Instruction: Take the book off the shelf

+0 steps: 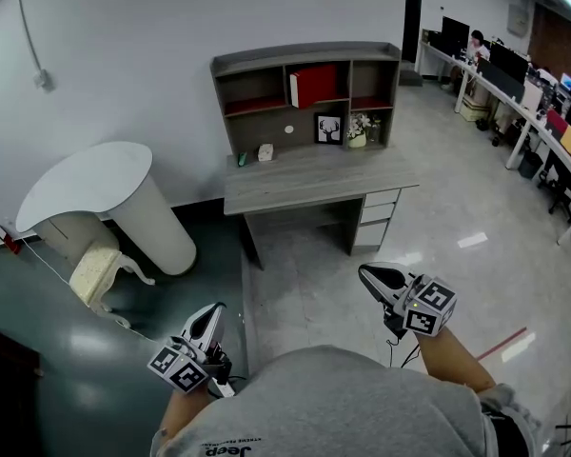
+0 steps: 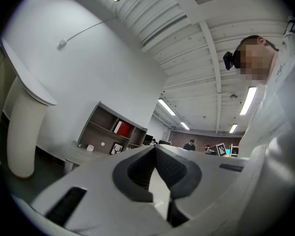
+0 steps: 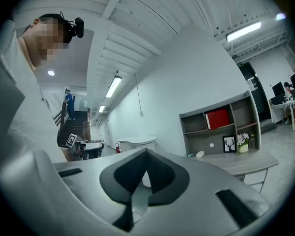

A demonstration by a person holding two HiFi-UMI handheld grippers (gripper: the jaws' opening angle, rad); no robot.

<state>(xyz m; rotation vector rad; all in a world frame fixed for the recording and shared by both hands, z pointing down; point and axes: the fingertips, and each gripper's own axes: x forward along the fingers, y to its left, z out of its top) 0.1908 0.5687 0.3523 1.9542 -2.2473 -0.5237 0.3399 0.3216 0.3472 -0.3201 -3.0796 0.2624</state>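
On shelf ahead, red book, far from left gripper, right gripper, both closed

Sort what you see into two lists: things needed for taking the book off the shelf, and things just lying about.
Needed: red book, shelf, left gripper, right gripper.
Lying about: deer picture, flowers, white counter.
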